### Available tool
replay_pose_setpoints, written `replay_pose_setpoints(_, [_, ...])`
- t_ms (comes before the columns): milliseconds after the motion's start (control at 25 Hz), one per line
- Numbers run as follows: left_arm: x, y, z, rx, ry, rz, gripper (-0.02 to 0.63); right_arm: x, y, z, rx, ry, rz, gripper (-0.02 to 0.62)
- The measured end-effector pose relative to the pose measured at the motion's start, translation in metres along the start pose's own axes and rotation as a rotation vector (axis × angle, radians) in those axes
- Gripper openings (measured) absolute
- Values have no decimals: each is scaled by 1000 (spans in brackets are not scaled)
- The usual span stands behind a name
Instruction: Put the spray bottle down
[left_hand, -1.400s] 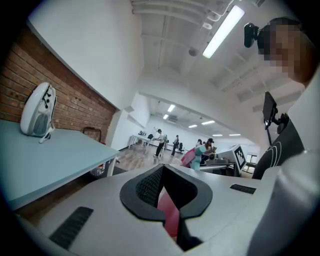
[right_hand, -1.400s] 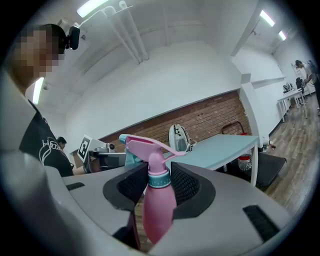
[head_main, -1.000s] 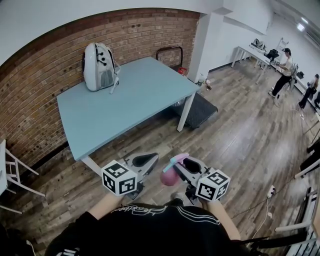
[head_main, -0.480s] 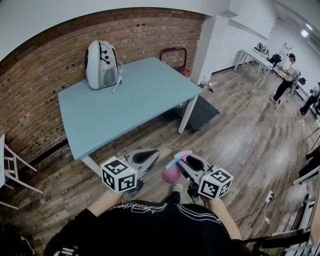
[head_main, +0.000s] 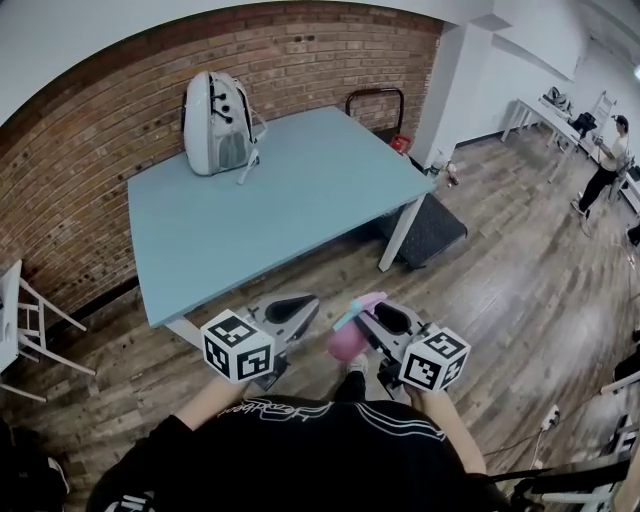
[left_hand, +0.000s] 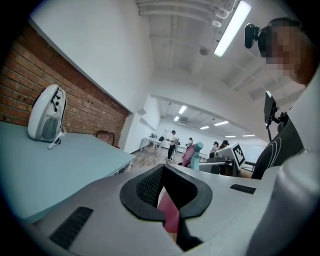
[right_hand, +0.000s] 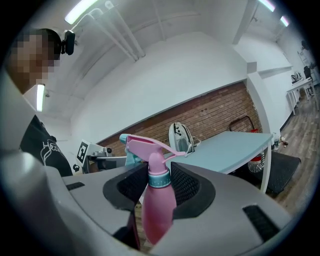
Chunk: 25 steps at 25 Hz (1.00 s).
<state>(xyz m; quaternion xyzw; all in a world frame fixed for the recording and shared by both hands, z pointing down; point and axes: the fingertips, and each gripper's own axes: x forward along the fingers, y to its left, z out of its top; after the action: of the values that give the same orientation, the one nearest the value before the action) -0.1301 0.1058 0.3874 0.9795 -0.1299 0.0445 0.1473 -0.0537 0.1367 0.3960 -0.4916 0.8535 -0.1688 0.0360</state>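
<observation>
1. A person's right gripper (right_hand: 158, 174) clamps a pink spray bottle (right_hand: 157, 212) by the neck. The pads press in just under the teal collar. The trigger head stands above the jaws and the body hangs below them, upright.
2. The left gripper (left_hand: 163, 180), beside it, carries nothing. Its jaws are drawn together, and their notched pads leave only a small hollow between them.
3. A pale blue table (head_main: 290, 210) lies ahead of both pairs of jaws, and neither gripper is over it. In the head view the bottle hangs above the wooden floor (head_main: 480, 290), short of the table's near edge.
4. A white backpack (head_main: 222, 125) stands at the table's far side, well beyond the jaws. The wide stretch of table top between it and the near edge is bare.
5. The step in hand appears to be the carry. The bottle is gripped and off any surface, and the put-down has not begun.
6. The next move likely calls for bringing the right jaws forward over the table top. They would then lower the bottle, kept upright, until its base rests flat.
7. Only then should the right jaws part and draw back level, so that the pads do not catch the collar or the trigger head and tip the bottle.
</observation>
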Motion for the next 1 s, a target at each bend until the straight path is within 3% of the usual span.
replay_pose_setpoints(200, [64,52,6,-40,28,47,6,34,-78,16,33,29,30,141])
replay_pose_setpoints(480, [191,135,22,-106,58,89,7,82,-221,51,59,89,48,141])
replay_pose_setpoints(680, [281,190,53,-118,43,116,6,109,-315,83,59,118,61,141])
replay_pose_setpoints(1000, [345,223,78,-70,59,161,6,136,-389,118,38,110,102,140])
